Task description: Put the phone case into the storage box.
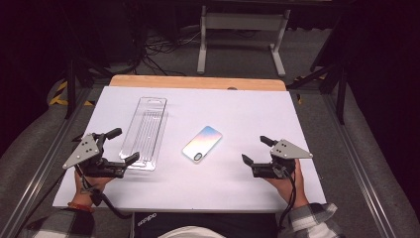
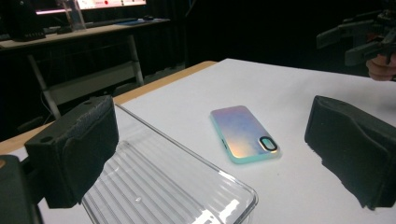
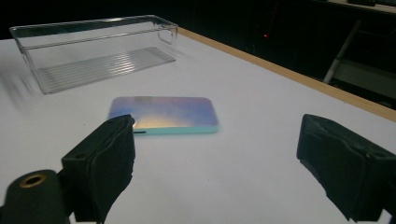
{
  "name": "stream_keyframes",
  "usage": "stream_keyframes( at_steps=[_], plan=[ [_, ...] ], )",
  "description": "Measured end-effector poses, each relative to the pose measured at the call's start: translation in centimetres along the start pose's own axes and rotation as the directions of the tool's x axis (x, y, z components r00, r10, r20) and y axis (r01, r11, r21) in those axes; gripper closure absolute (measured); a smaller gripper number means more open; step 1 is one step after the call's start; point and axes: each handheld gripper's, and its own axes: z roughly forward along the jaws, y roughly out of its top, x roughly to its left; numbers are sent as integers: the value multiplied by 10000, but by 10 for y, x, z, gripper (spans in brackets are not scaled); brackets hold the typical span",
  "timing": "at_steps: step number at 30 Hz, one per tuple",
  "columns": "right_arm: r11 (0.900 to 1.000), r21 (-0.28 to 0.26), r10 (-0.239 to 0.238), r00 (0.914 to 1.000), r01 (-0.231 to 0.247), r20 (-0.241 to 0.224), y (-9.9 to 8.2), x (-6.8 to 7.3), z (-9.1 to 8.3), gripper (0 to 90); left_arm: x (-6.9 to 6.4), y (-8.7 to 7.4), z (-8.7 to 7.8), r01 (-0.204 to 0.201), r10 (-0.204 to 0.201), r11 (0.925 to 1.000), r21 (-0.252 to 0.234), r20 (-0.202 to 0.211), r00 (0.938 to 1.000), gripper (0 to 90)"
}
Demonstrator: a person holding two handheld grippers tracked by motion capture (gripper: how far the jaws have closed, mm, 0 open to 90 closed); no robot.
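A phone in an iridescent pastel case (image 1: 202, 143) lies face down in the middle of the white table, camera ring toward the near side (image 2: 243, 133) (image 3: 164, 113). To its left stands a long clear plastic tray (image 1: 144, 132) (image 2: 161, 186) (image 3: 93, 51), nothing in it. My left gripper (image 1: 123, 145) is open at the tray's near end, one jaw beside its corner. My right gripper (image 1: 256, 148) is open to the right of the phone, apart from it, nothing between its jaws. The right gripper (image 2: 357, 39) also shows far off in the left gripper view.
The white sheet (image 1: 247, 114) covers most of a wooden tabletop, whose bare edge (image 1: 198, 82) shows at the back. A metal stand (image 1: 242, 29) and cables lie on the floor beyond. Metal rails run along both sides of the table.
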Motion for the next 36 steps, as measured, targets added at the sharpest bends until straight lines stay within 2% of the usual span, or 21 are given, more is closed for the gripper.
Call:
stream_keyframes(
  at_steps=[3,7,9,11,12,14,15,18,19,23,29,34,36],
  plan=[
    [10000,-38,84,9999,-84,131,-1,-2,-2,122,0,-3,1,83,-83,10000,7,-23,10000,35],
    [9996,-152,232,9992,-227,333,0,-4,-2,110,-4,-5,-2,-247,247,9995,207,3,9997,40],
    [9996,-159,241,9989,-235,400,0,-5,0,113,-4,-7,-3,-279,279,9993,245,-16,9996,42],
    [9997,-15,225,9987,-224,467,0,-7,3,238,-4,-10,-6,-297,297,9989,351,-4,9996,41],
    [9998,83,184,9993,-186,320,1,-9,4,277,-4,-10,-7,-273,273,9987,420,8,9996,41],
    [9998,125,171,9993,-175,333,1,-9,5,290,-4,-10,-9,-286,287,9989,363,-26,9996,41],
    [9991,145,388,9986,-393,362,2,-12,8,363,-4,-10,-11,-278,281,9990,351,-65,9996,45],
    [9990,109,420,9983,-425,400,7,-14,13,473,-3,-11,-12,-417,425,9980,478,-158,9990,49],
    [9990,109,420,9983,-425,400,7,-14,13,473,-3,-11,-12,-417,425,9980,478,-158,9990,49],
    [9990,-261,364,9993,-362,68,17,-16,22,643,-3,-11,-13,-552,569,9971,520,-322,9979,63],
    [9991,-160,388,9986,-394,-362,28,-17,43,895,-3,-13,-11,-493,510,9965,677,-231,9984,69],
    [9993,-90,361,9972,-368,-654,38,-17,61,900,-3,-14,-12,-456,466,9973,578,-160,9988,70],
    [9997,21,230,9972,-229,-714,44,-17,71,900,-5,-15,-11,-398,412,9969,685,-185,9990,65]
  ],
)
